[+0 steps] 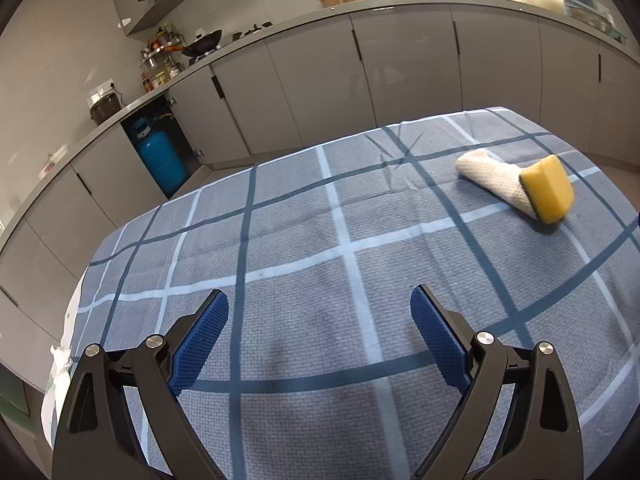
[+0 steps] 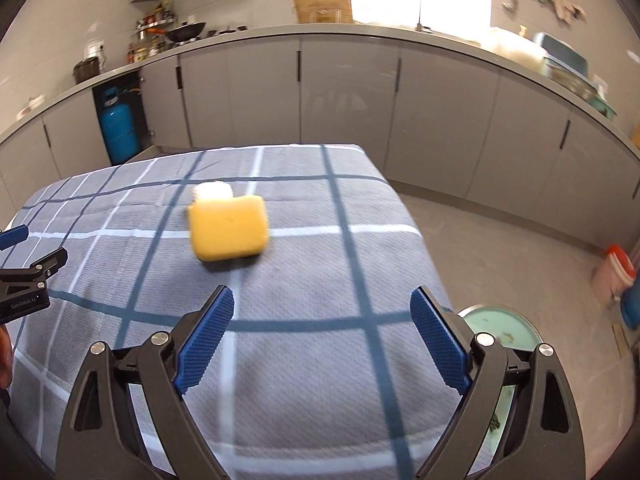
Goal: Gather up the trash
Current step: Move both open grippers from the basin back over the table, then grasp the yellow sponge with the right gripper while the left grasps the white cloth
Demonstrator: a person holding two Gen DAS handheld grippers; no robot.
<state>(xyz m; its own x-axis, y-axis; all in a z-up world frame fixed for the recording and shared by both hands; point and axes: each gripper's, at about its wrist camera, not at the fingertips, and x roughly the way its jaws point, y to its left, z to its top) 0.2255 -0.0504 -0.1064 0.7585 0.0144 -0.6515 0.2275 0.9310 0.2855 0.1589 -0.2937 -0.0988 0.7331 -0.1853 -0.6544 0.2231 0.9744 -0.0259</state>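
Sponge (image 2: 228, 230) and the white rolled cloth (image 1: 490, 178) touching its far end are the only loose things on the checked tablecloth (image 2: 320, 380), lying together toward the far middle of the table, so those look like your trash. Neither is picked up yet, so I'd say you're basically at the start: everything's still left to grab and drop.

Your right gripper (image 2: 322, 336) hangs above the near part of the table with its jaws spread wide and nothing between them, sponge ahead and slightly left. Your left gripper (image 1: 320, 332) is the same deal, spread and empty, with the sponge well off to its right.

The round bin (image 2: 500, 330) with a greenish inside sits on the floor off the table's right edge, but your right gripper covers half of it, so can't tell what's in there. The right view is motion-blurred, so the sponge's edges are mushy, and the cloth is mostly hidden behind it there.
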